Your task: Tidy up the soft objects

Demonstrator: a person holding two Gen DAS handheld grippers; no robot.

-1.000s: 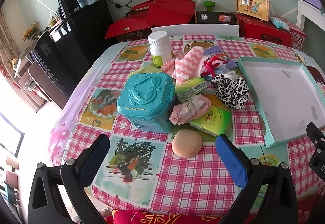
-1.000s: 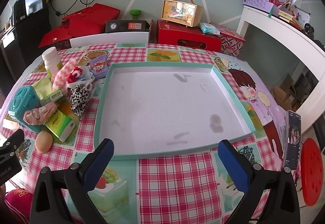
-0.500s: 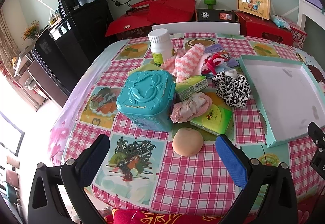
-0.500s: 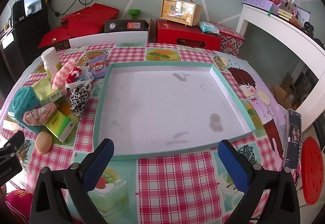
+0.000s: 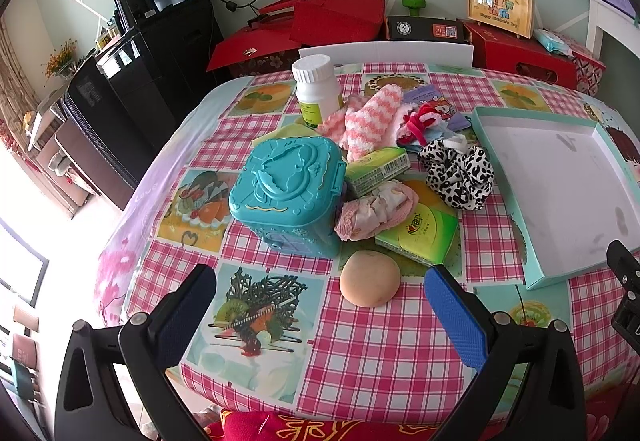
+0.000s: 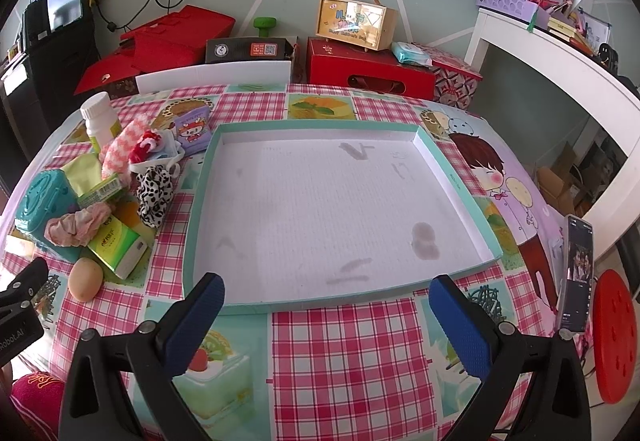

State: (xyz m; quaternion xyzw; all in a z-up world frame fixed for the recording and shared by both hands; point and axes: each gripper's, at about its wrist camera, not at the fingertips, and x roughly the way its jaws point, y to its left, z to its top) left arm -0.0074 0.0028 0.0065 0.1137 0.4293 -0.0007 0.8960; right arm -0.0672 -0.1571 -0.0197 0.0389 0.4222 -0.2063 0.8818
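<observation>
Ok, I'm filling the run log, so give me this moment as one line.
stage: not started | left gripper: open, empty, facing peach sponge | right gripper: open, empty, before tray | tray: empty | soft items: piled left

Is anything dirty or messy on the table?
Yes. The teal tray has dark smudges on its white floor, and the soft things lie heaped with boxes beside the turquoise case.
</observation>
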